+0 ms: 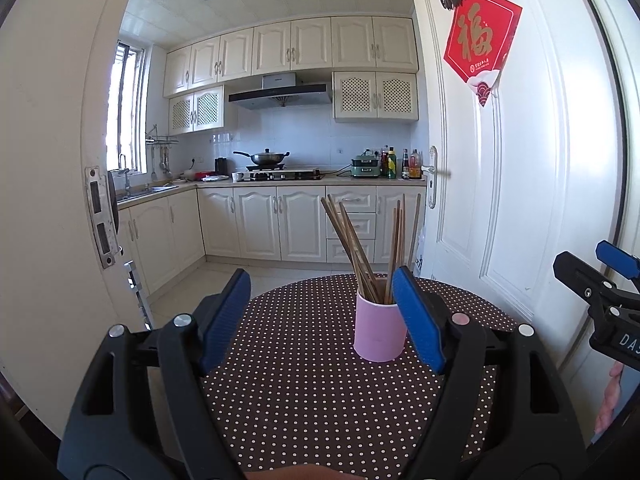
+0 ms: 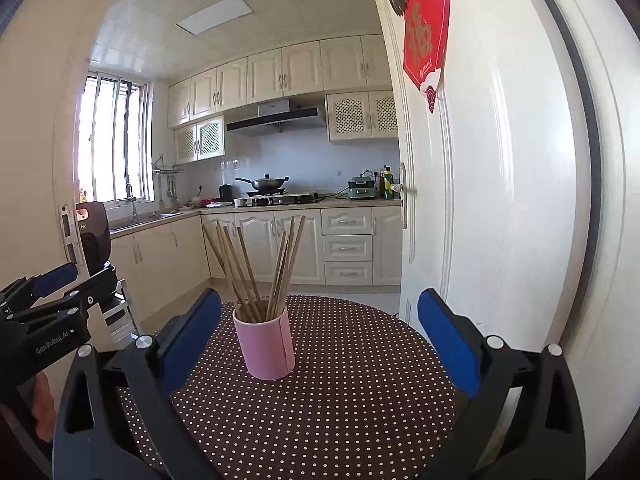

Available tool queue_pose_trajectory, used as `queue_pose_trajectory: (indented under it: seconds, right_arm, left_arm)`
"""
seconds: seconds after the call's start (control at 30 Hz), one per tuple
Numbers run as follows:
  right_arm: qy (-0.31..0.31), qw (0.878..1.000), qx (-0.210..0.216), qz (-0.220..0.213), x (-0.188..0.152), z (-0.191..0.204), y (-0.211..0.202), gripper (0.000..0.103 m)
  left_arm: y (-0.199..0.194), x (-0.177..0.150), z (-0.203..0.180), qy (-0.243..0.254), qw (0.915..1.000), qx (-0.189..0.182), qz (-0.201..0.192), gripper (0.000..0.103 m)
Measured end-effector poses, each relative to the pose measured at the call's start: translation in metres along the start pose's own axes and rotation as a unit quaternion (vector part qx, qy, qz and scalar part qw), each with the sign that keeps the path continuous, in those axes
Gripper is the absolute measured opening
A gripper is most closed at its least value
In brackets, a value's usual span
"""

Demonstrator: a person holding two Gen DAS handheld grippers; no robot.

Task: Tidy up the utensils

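- A pink cup [image 1: 378, 330] stands upright on a round worktop [image 1: 304, 392] covered in a brown cloth with white dots.
- A bunch of wooden chopsticks [image 1: 360, 248] stands in the cup, splayed into two groups that lean apart, their upper ends well above the rim.
- The left gripper [image 1: 324, 316] hovers level over the near part of the worktop with its blue-padded fingers [image 1: 226, 320] spread wide and nothing between them; in its own view the right-hand pad overlaps the cup's side, but whether they touch cannot be told.
- The right gripper [image 2: 320, 344] is likewise spread wide and empty, the cup sitting ahead of it between the two pads, apart from both.
- In the right wrist view the left gripper appears at the left edge, gripped by a hand [image 2: 42, 412].
- To the right of the worktop stands an open white door [image 1: 520, 184] bearing a red paper decoration [image 1: 482, 42].
- Beyond the worktop is a kitchen with cream cabinets [image 1: 292, 46], a range hood [image 1: 280, 94], and a lidded wok [image 1: 266, 157] on the stove.
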State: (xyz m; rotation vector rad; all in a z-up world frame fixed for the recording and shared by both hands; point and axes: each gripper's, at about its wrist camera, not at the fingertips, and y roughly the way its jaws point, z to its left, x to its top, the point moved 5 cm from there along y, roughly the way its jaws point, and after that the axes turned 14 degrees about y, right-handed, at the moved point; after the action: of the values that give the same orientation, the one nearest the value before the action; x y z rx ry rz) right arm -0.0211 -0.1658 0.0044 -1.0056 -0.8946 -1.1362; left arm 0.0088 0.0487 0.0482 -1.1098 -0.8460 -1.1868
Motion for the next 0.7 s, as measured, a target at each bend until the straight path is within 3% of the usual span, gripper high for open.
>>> queue_pose_trajectory:
  seconds: [0.7]
  right_arm:
    - [0.009, 1.0, 0.0, 0.02, -0.007, -0.002, 0.003, 0.095]
  left_arm:
    - [-0.003, -0.002, -0.012, 0.004, 0.9998, -0.019, 0.007, 0.074]
